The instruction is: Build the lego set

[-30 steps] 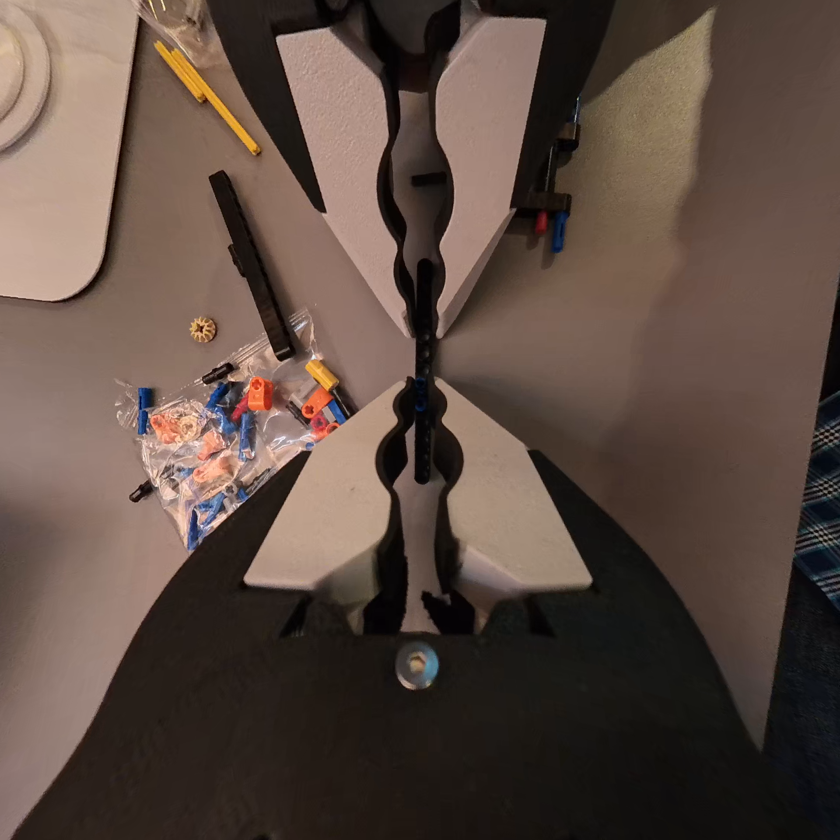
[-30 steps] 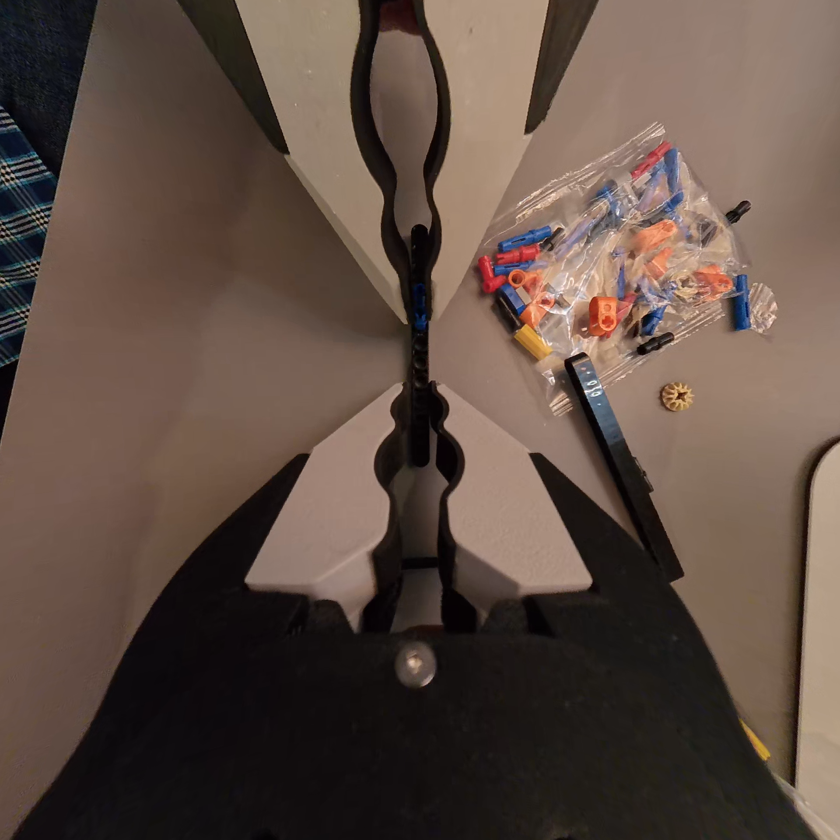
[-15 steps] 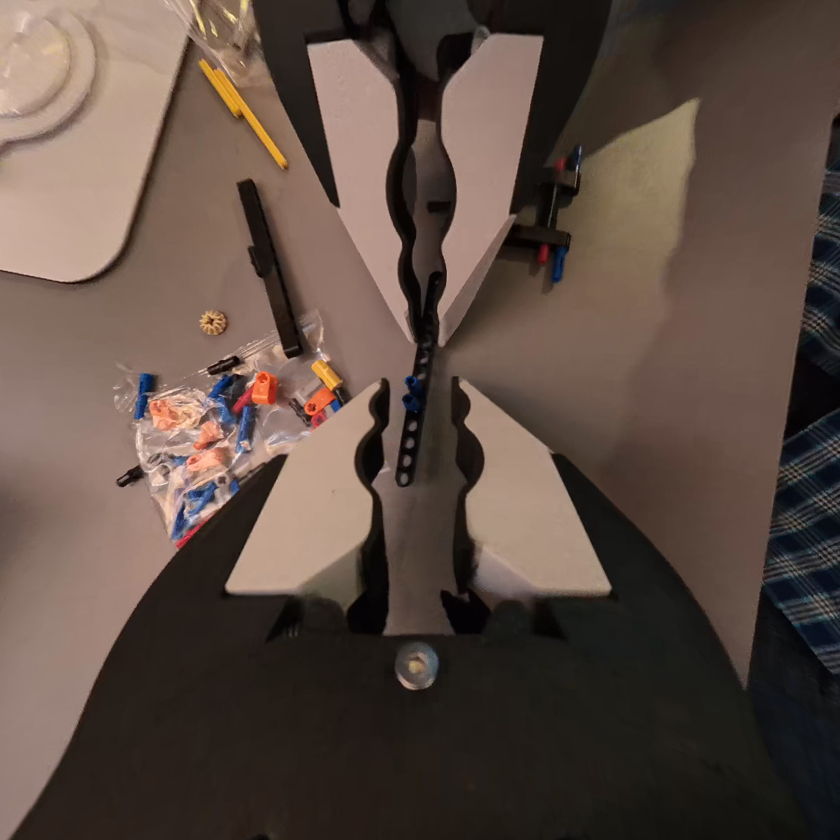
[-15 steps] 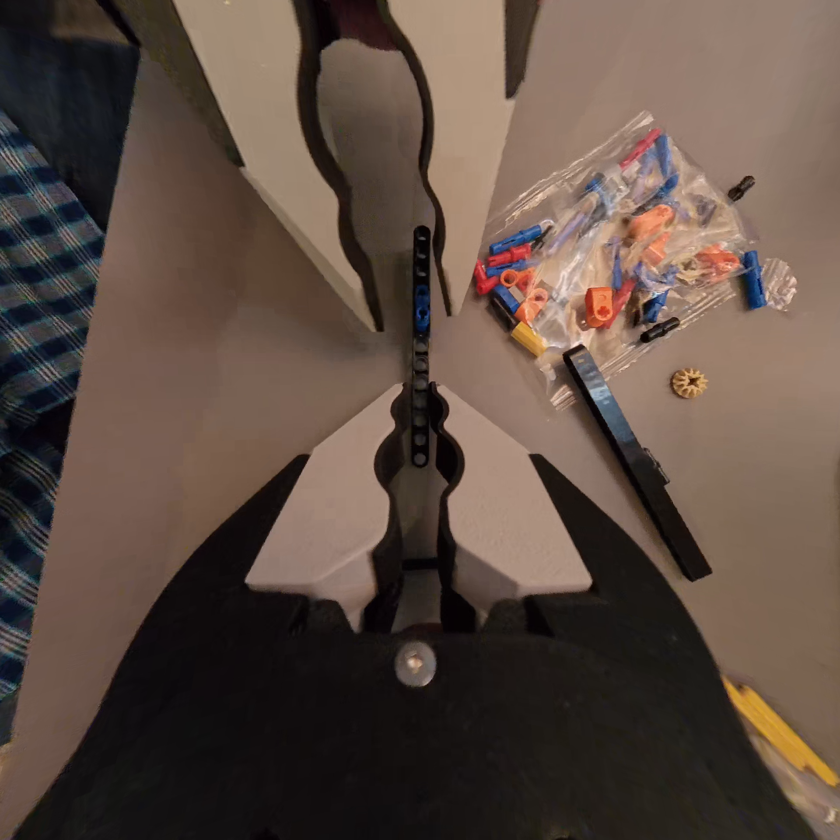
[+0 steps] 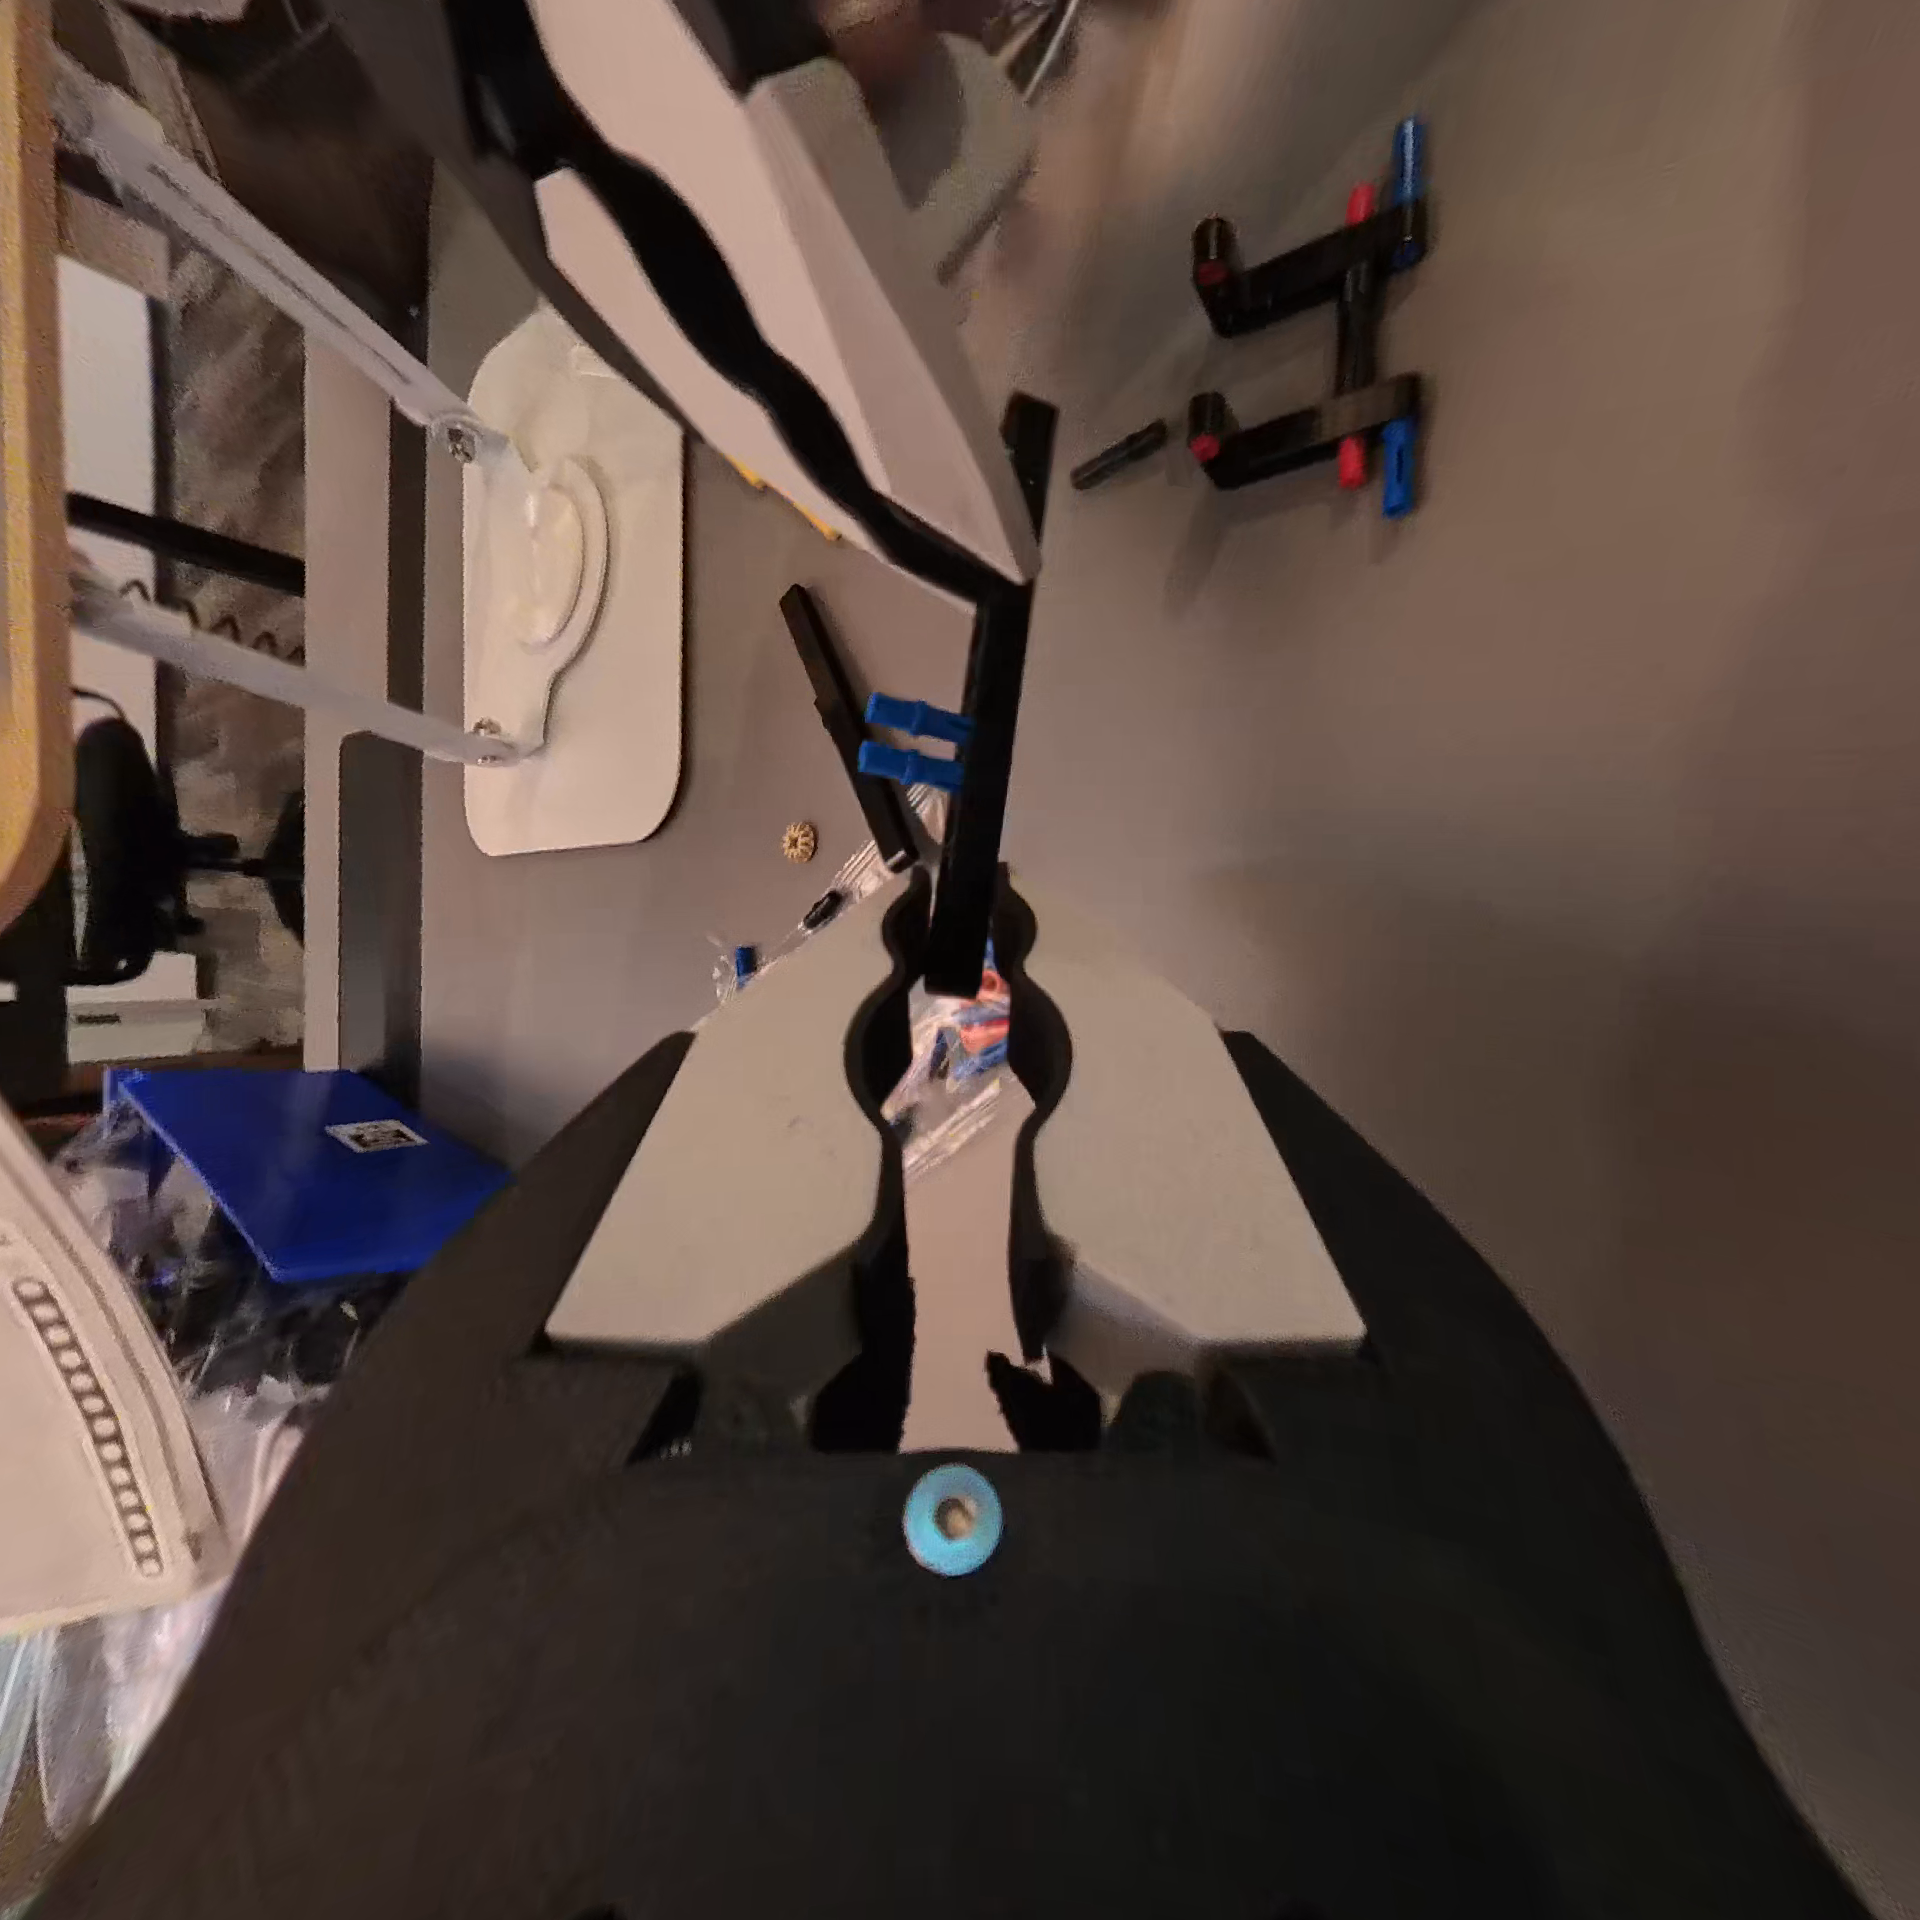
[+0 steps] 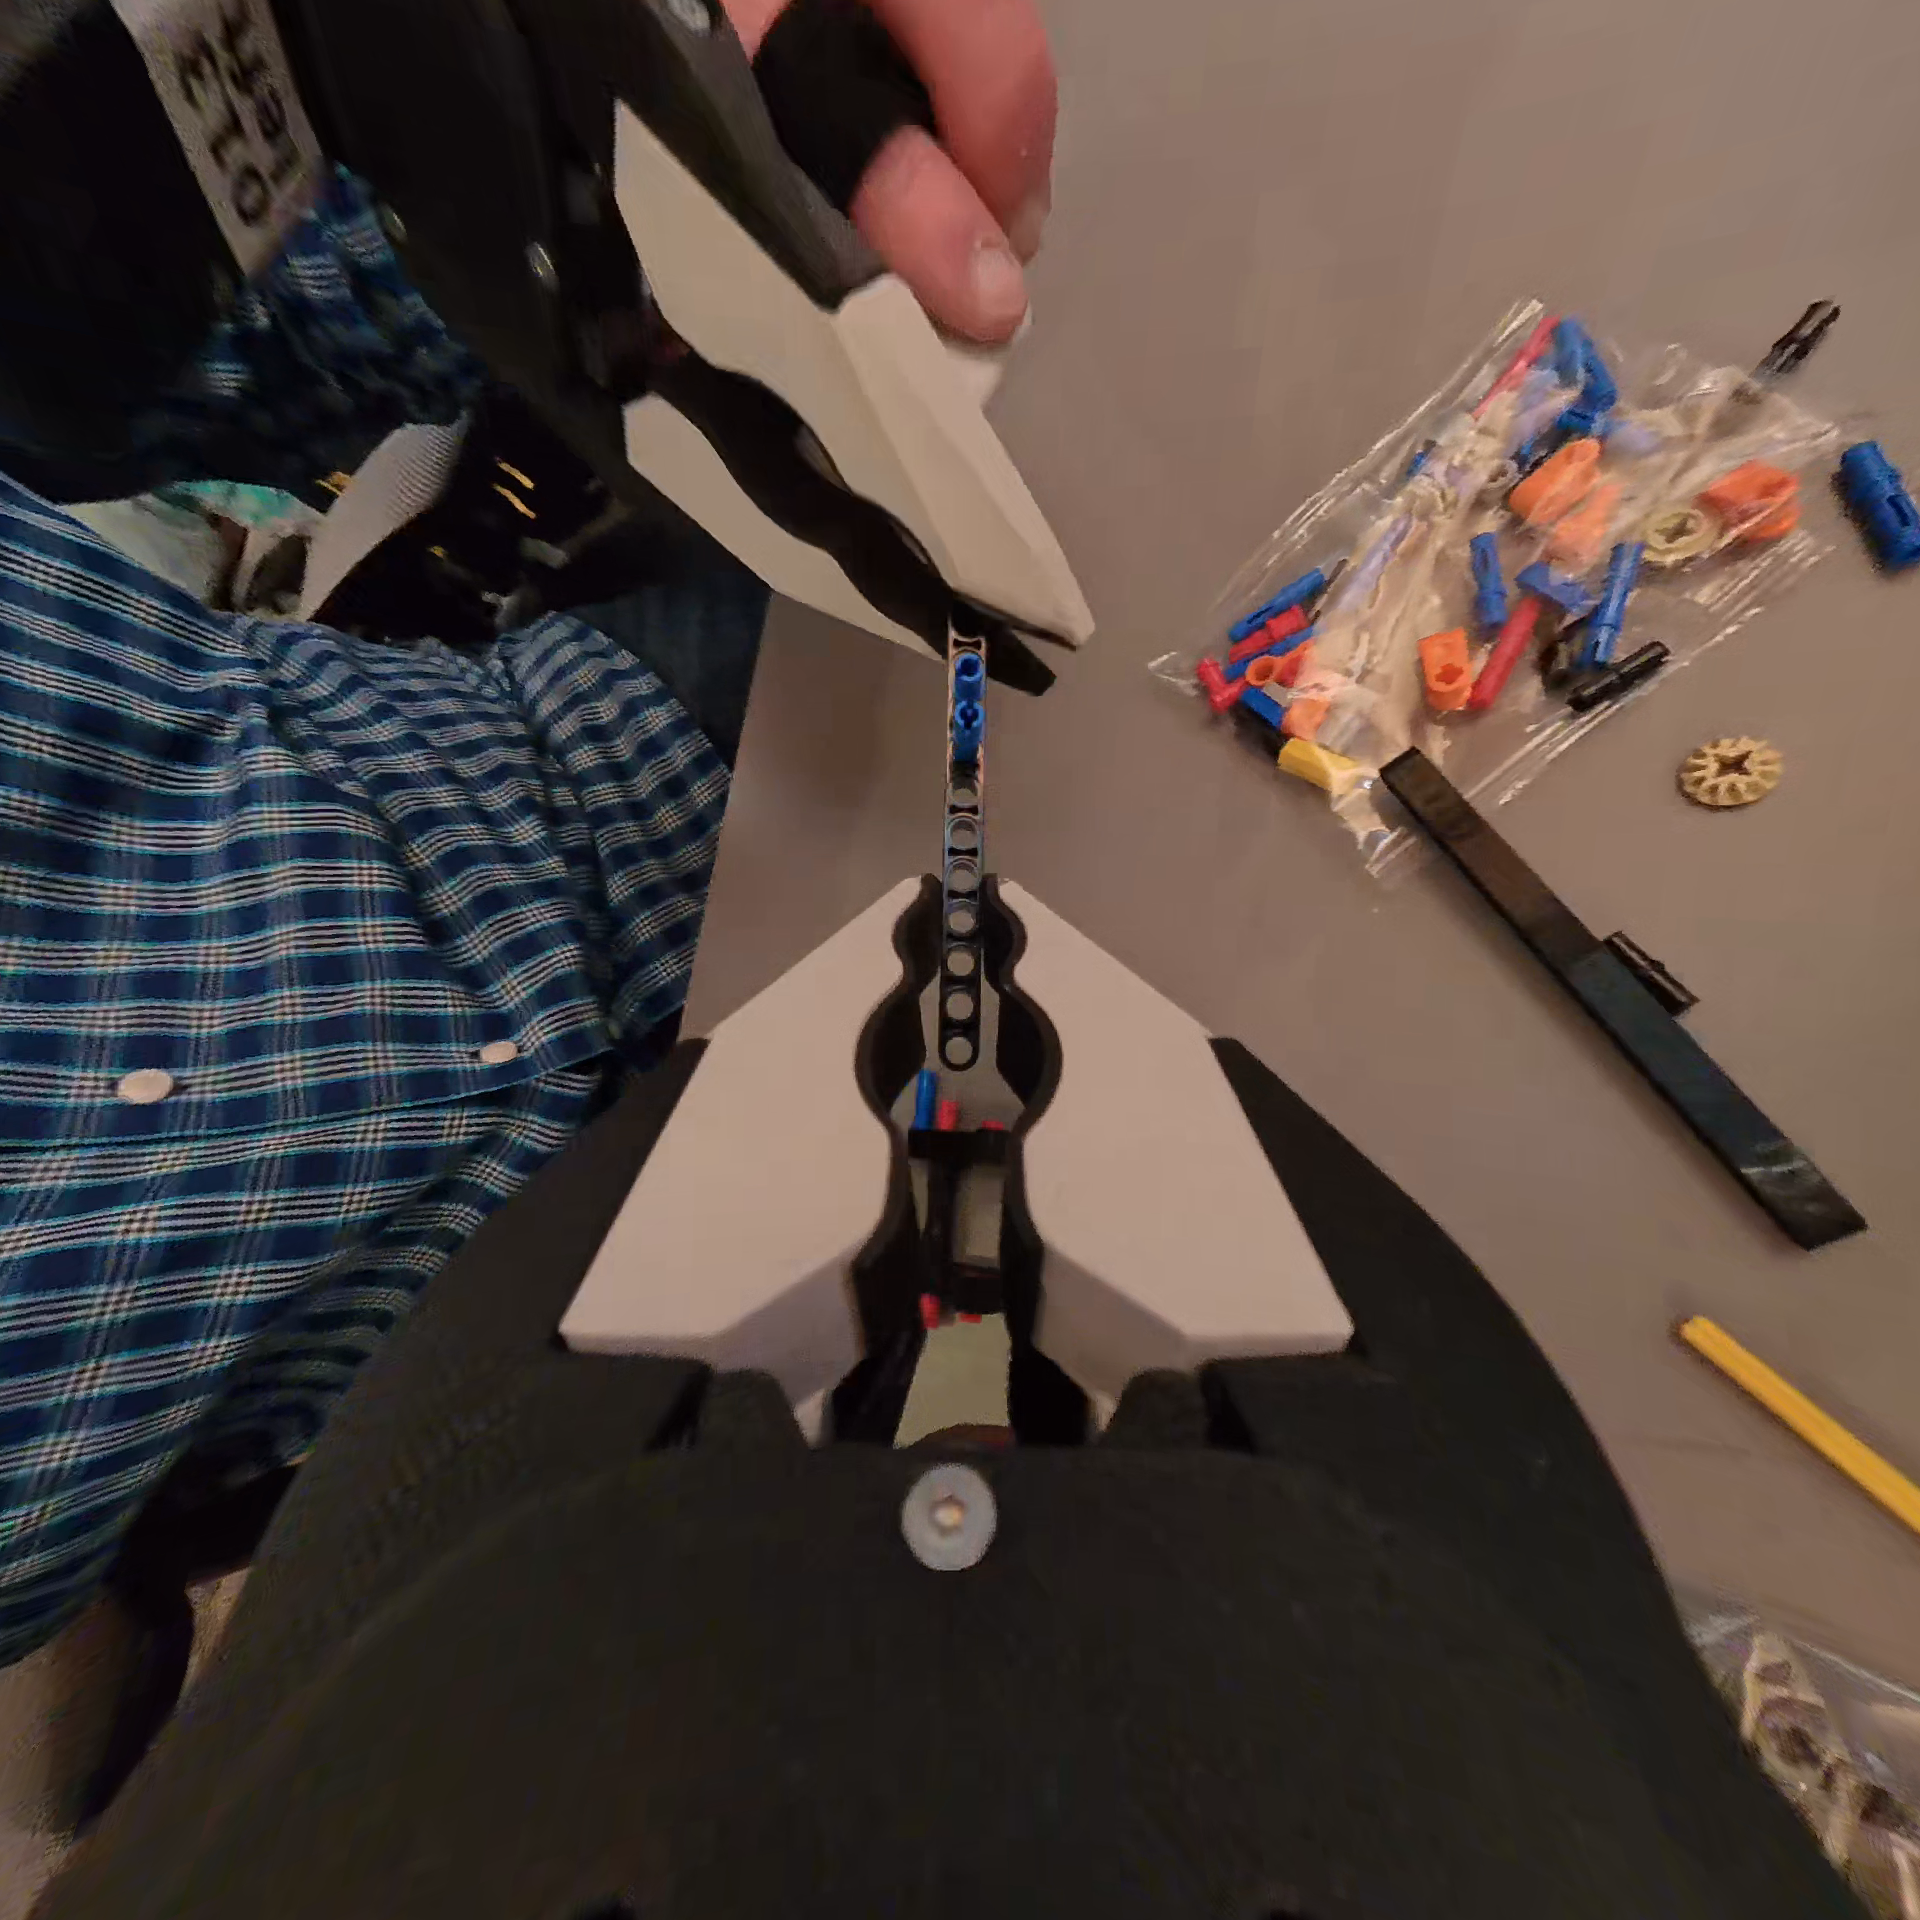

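Note:
A thin black holed beam [image 6: 961, 831] with two blue pins [image 5: 914, 743] near one end is held in the air between both grippers. My right gripper [image 6: 961, 894] is shut on one end of it. My left gripper [image 5: 961, 904] is shut on the other end and is rolled onto its side relative to the right one. In the right wrist view the left gripper [image 6: 1039, 644] comes in from the upper left with a hand [image 6: 935, 156] on it. In the left wrist view the right gripper [image 5: 1018, 566] comes in from above.
A small black frame with red and blue pins [image 5: 1320, 343] lies on the grey table. Also there are a clear bag of small parts [image 6: 1507, 561], a long black beam [image 6: 1621, 997], a tan gear [image 6: 1730, 771] and a yellow axle [image 6: 1797, 1413]. A plaid shirt [image 6: 312, 883] is at the left. One gripper's finger ends stand about 5 centimetres off the other's. The tan gear [image 6: 1730, 771] is about 11 centimetres from my left fingertips. Look for it in the left wrist view [image 5: 800, 836] too.
My left gripper let go of the beam half a second ago, rolled sideways, and is now shut on it again. My right gripper kept its hold throughout.

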